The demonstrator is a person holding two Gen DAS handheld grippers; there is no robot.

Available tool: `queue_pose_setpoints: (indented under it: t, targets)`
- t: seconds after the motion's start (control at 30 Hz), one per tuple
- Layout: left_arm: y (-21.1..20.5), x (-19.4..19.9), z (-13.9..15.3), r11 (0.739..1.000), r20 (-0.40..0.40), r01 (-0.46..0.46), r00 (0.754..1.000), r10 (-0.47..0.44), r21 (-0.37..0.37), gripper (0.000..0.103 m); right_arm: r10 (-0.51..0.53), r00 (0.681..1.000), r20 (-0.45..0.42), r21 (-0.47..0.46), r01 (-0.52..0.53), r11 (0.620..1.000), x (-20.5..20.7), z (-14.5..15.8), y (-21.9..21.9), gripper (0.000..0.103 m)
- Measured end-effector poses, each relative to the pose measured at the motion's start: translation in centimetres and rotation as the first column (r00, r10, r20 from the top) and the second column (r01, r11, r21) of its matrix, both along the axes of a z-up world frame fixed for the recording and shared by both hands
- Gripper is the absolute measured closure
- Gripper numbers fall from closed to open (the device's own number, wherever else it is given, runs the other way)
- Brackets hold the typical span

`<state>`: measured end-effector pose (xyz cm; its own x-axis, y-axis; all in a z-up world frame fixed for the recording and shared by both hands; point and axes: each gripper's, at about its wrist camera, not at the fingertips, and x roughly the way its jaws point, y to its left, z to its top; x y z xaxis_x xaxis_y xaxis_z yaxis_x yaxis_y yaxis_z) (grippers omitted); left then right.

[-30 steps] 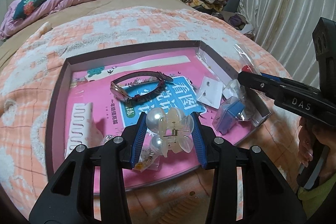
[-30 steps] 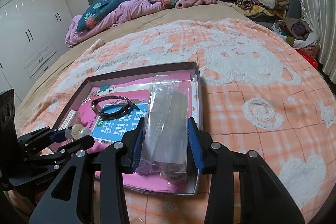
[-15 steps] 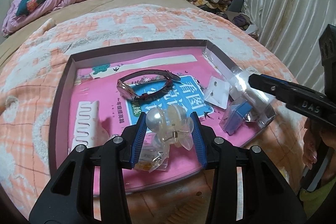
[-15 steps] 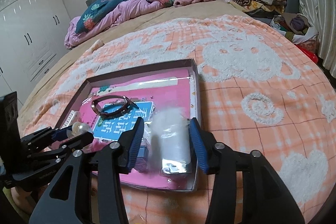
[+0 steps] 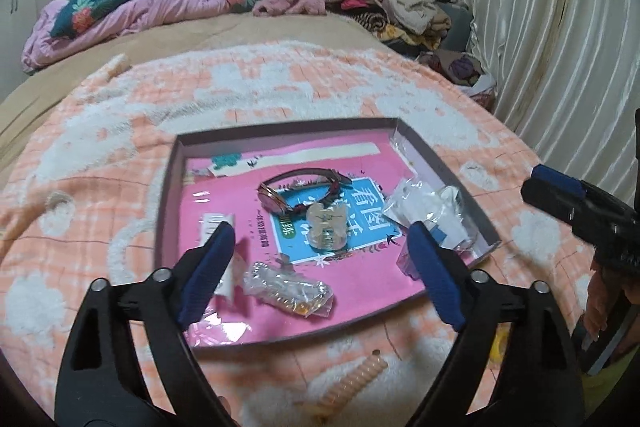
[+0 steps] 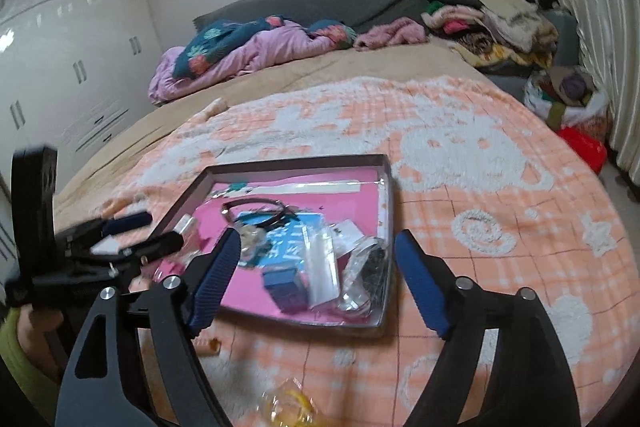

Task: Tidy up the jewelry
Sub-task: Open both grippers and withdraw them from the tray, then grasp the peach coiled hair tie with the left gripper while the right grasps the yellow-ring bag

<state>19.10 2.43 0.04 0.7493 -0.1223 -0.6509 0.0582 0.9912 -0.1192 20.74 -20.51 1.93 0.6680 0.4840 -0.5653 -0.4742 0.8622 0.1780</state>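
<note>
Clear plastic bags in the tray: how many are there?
3 in the left wrist view: one bag near the tray's front edge, two overlapping bags at its right wall. More may be hidden behind the tongs.

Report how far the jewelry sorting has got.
Done: the pearl hair clip, the watch, the blue box and the clear bags lie inside the tray.
In hand: nothing. The left gripper and right gripper are both opening, with nothing between their pads.
Left: a coiled hair tie and a yellowish bag lie on the blanket, outside the tray.
</note>
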Motion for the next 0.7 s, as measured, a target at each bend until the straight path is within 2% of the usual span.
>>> queue_pose_setpoints:
  t: [0.03, 0.07, 0.23, 0.47, 0.7]
  targets:
    - [0.1, -0.4, 0.3, 1.0, 0.01, -0.001, 1.0, 0.001, 0.009, 0.014, 0.012, 1.0, 0.007, -0.013, -0.012, 1.0, -0.5, 0.1, 0.2, 0.023]
    - [0.2, -0.8, 0.4, 1.0, 0.016, -0.003, 1.0, 0.002, 0.016, 0.013, 0.025, 1.0, 0.011, -0.026, -0.025, 0.999, -1.0, 0.1, 0.3, 0.022]
    - [0.4, -2.3, 0.1, 1.0, 0.002, 0.002, 1.0, -0.002, 0.028, 0.013, 0.074, 0.997, 0.02, -0.101, -0.072, 0.992, -3.0, -0.4, 1.1, 0.021]
    - [0.0, -4.3, -0.8, 0.999, -0.03, 0.041, 0.999, -0.04, 0.018, 0.013, 0.111, 0.994, -0.021, -0.155, -0.113, 0.981, -5.0, -2.1, 0.9, 0.02]
    - [-0.7, -5.8, -3.3, 0.996, -0.114, 0.078, 0.991, -0.071, 0.053, 0.013, 0.143, 0.987, -0.072, -0.208, -0.155, 0.966, -6.4, -4.1, 0.5, 0.02]
